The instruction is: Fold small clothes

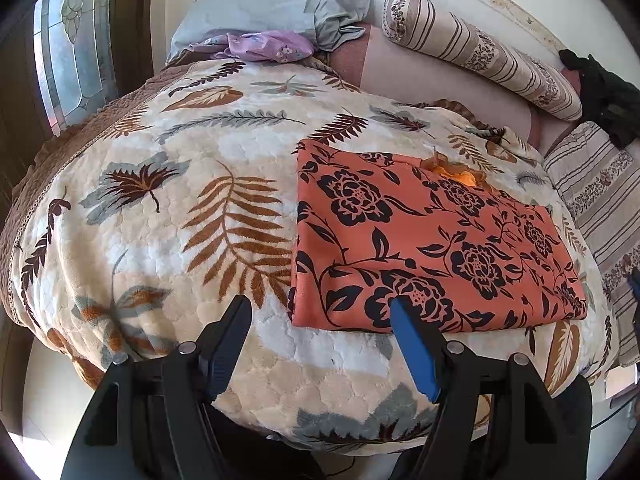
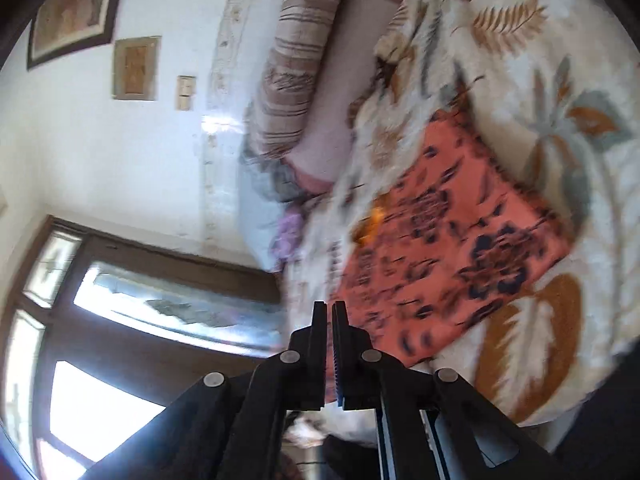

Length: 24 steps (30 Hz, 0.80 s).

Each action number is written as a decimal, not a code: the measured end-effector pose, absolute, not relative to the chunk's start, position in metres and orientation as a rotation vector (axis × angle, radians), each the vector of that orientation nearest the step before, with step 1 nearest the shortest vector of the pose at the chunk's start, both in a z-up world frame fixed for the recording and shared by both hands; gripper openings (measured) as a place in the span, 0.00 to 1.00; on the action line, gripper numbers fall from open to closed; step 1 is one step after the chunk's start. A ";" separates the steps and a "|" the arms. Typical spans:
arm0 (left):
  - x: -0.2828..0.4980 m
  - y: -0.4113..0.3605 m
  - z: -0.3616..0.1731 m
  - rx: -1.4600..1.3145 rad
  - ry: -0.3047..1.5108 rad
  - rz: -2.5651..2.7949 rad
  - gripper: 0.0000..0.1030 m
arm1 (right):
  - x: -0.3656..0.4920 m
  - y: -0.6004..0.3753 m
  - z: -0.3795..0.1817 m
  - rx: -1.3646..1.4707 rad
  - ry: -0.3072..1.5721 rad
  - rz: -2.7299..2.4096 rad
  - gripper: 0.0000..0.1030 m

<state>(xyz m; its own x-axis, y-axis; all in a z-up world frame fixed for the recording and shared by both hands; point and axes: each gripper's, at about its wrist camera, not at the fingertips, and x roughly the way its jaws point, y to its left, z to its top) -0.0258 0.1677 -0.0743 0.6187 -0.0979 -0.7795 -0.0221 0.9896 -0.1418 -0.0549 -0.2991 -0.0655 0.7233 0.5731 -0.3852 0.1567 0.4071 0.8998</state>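
Open blanket to nine o'clock, clutter along the headboard

Left of the folded orange floral garment (image 1: 432, 236), the leaf-print blanket (image 1: 160, 208) lies bare toward nine o'clock; at twelve o'clock a grey pillow (image 1: 272, 8) and a purple cloth (image 1: 264, 46) block the way; a striped bolster (image 1: 480, 48) bars one to two o'clock; a dark object (image 1: 604, 92) sits at three o'clock.

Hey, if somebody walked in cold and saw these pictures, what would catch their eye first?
Most likely the orange floral cloth, folded into a flat rectangle on the leaf-print blanket, right of centre in the left wrist view. Next, the left gripper, jaws open at the cloth's near edge. The right gripper is shut and empty in a tilted, blurred view.
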 end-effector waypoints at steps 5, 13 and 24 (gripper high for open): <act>-0.027 0.171 -0.077 -0.156 0.909 -0.035 0.70 | -0.070 -0.326 -0.129 1.305 0.873 0.078 0.99; -0.023 0.165 -0.078 -0.147 0.913 -0.050 0.70 | -0.072 -0.346 -0.140 1.433 0.778 0.126 0.97; -0.010 0.181 -0.105 -0.338 0.956 -0.053 0.70 | -0.030 -0.341 -0.172 1.392 0.844 -0.005 0.73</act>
